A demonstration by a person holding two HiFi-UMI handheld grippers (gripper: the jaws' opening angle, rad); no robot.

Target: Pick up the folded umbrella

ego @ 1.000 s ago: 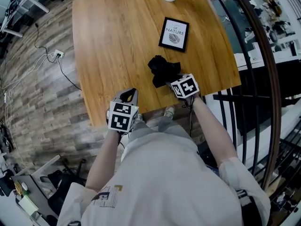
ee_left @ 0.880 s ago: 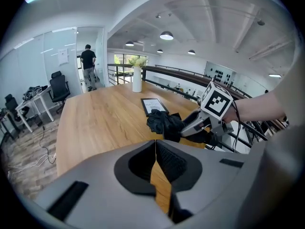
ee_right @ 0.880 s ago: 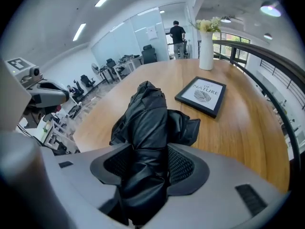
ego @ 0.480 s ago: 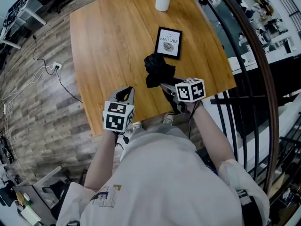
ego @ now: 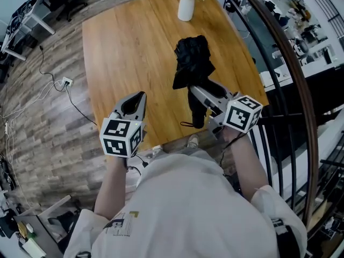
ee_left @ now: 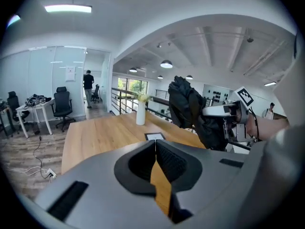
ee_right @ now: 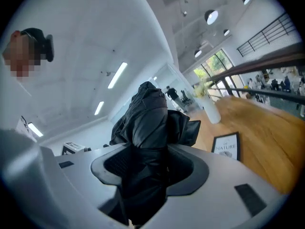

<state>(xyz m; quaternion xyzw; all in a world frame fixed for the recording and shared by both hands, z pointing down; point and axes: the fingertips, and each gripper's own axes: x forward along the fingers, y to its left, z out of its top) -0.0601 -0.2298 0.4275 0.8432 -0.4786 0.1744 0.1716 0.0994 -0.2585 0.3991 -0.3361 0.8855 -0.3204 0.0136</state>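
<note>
1. The right claw (ego: pixel 198 94) is closed tight on the umbrella (ego: pixel 192 58). It grips the thin part, and the bunched black cloth sticks out past the tips.
2. The umbrella is up in the air, off the table (ego: pixel 123 47). It hangs over the table's right half, with its handle end and strap dangling near the front edge.
3. The left claw (ego: pixel 137 98) is closed with nothing in it, above the front edge.
4. I think the pick-up is almost done.
5. Next, the right claw needs a firm, steady hold, well away from the vase (ego: pixel 186 7) at the far edge.
</note>
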